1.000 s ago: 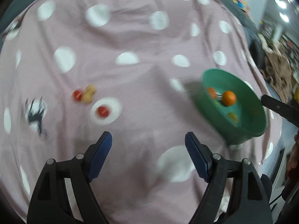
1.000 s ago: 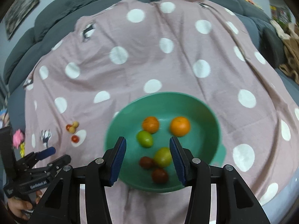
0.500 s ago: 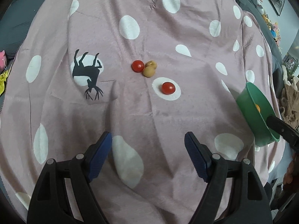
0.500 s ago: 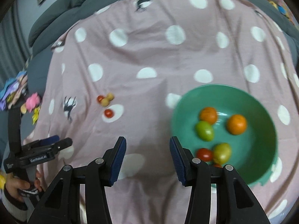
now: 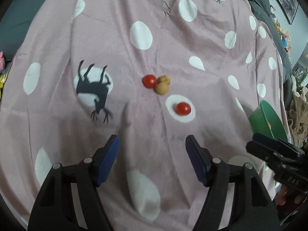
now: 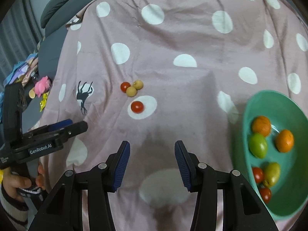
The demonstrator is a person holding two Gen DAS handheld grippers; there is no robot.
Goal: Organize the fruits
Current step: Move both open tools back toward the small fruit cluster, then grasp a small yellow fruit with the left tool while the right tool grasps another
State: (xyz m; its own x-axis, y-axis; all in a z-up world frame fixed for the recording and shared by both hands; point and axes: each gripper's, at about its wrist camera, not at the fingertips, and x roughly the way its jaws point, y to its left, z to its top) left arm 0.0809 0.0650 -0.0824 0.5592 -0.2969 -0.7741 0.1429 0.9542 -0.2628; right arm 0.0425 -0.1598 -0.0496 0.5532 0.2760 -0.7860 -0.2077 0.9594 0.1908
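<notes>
On the pink dotted cloth lie a red tomato (image 5: 149,80) touching two small tan fruits (image 5: 162,88), and a second red tomato (image 5: 183,108) alone on a white dot. The same group shows in the right wrist view (image 6: 131,91), with the lone tomato (image 6: 137,107) below it. The green bowl (image 6: 248,115) at the right holds several fruits: oranges, green ones, red tomatoes. Only its rim shows in the left wrist view (image 5: 266,118). My left gripper (image 5: 152,161) is open and empty, short of the loose fruits. My right gripper (image 6: 152,163) is open and empty, left of the bowl.
The cloth (image 5: 154,28) covers a grey sofa (image 6: 63,11). Toys and wrappers (image 6: 41,85) lie off the cloth's left edge. A black deer print (image 5: 94,88) marks the cloth left of the fruits. Brown fabric (image 5: 299,107) lies beyond the bowl.
Both grippers swung left, away from the bowl and toward the loose fruits. The bowl slid to the right edge of both views. Both grippers stayed open and empty.
</notes>
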